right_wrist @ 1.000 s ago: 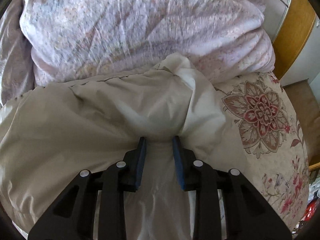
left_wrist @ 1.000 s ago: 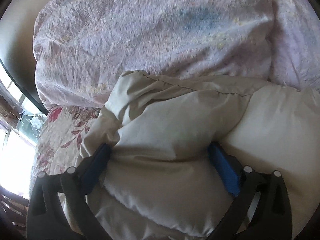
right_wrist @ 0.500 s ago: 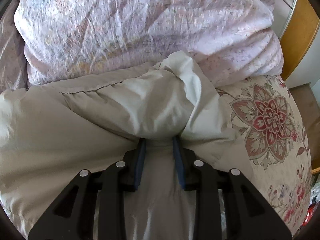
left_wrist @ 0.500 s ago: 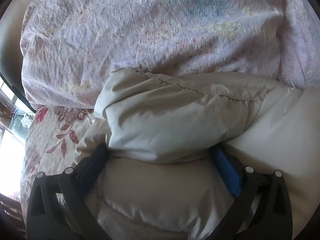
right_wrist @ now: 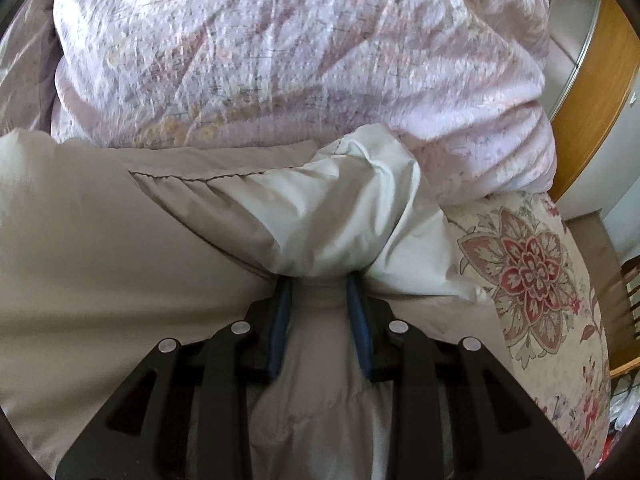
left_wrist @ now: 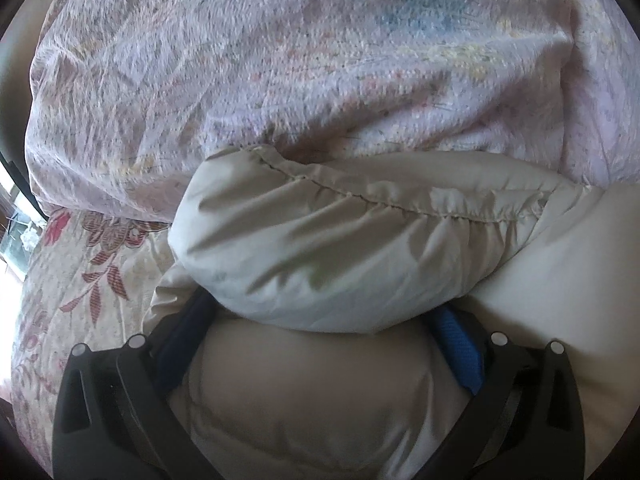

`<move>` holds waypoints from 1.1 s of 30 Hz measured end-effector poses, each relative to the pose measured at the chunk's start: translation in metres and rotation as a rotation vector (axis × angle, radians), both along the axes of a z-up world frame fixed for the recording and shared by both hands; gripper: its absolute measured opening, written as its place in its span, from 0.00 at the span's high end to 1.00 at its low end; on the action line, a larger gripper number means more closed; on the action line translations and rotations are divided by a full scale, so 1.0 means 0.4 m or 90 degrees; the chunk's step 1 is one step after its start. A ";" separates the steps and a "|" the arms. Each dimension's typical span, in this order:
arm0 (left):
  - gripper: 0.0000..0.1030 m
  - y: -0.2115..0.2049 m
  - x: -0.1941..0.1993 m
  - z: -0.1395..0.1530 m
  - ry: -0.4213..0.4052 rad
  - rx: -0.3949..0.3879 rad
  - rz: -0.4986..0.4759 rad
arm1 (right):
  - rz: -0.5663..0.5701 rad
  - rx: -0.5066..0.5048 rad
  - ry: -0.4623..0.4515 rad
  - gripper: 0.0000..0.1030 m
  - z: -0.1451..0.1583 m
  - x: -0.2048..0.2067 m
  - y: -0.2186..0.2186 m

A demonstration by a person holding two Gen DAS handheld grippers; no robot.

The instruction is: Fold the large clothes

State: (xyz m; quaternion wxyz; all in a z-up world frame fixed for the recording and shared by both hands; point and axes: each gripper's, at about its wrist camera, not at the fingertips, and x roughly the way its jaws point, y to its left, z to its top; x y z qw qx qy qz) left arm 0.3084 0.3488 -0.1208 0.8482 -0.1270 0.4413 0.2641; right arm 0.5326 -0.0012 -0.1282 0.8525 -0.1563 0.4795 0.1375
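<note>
A puffy beige padded coat (left_wrist: 340, 256) lies on a flowered bedspread (left_wrist: 80, 280). My left gripper (left_wrist: 320, 320) has its blue-padded jaws wide apart around a thick fold of the coat, and the fold bulges over the fingertips and hides them. In the right wrist view my right gripper (right_wrist: 318, 280) is shut on a narrower bunch of the same coat (right_wrist: 160, 240), near its right corner. The coat's stitched hem edge rests against a lilac quilt.
A crumpled lilac flowered quilt (left_wrist: 300, 64) fills the far side of the bed in both views (right_wrist: 300, 52). A wooden door frame (right_wrist: 596, 80) stands at the right. A bright window (left_wrist: 12, 220) is at the far left.
Both grippers have pushed the held coat edge forward toward the lilac quilt, so the fold now lies closer against it. The grips look unchanged.
</note>
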 end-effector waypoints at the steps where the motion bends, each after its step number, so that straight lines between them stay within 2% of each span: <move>1: 0.02 0.002 0.000 -0.006 -0.002 0.000 0.001 | -0.001 -0.001 -0.006 0.70 -0.004 -0.004 0.004; 7: 0.02 0.014 0.018 -0.032 0.006 0.005 0.005 | 0.002 -0.013 -0.001 0.70 -0.017 -0.009 0.016; 10: 0.02 0.003 0.010 -0.020 0.035 0.012 0.012 | -0.003 -0.003 0.043 0.69 0.004 0.008 0.000; 12: 0.02 -0.007 -0.009 -0.003 0.056 0.019 0.011 | -0.017 0.028 0.076 0.68 0.037 0.007 -0.035; 14: 0.02 -0.016 -0.040 0.022 0.056 0.007 0.005 | -0.030 0.055 0.088 0.63 0.072 -0.007 -0.071; 16: 0.02 -0.020 -0.078 0.047 0.044 -0.010 0.001 | -0.057 0.090 0.096 0.51 0.114 -0.032 -0.120; 19: 0.02 -0.026 -0.158 0.082 0.029 -0.047 0.001 | -0.102 0.150 0.127 0.39 0.160 -0.072 -0.199; 20: 0.02 -0.028 -0.180 0.089 0.027 -0.058 0.003 | -0.122 0.177 0.145 0.35 0.171 -0.084 -0.228; 21: 0.02 -0.029 -0.214 0.095 0.026 -0.072 0.006 | -0.141 0.198 0.162 0.27 0.177 -0.092 -0.256; 22: 0.02 -0.029 -0.244 0.098 0.024 -0.085 0.012 | -0.166 0.227 0.186 0.25 0.179 -0.100 -0.288; 25: 0.02 -0.030 -0.333 0.096 0.008 -0.134 0.033 | -0.241 0.321 0.274 0.25 0.148 -0.106 -0.386; 28: 0.03 -0.047 -0.402 0.091 -0.004 -0.203 0.070 | -0.314 0.405 0.335 0.25 0.104 -0.127 -0.451; 33: 0.04 -0.037 -0.466 0.047 -0.026 -0.317 0.138 | -0.381 0.495 0.408 0.25 0.036 -0.151 -0.484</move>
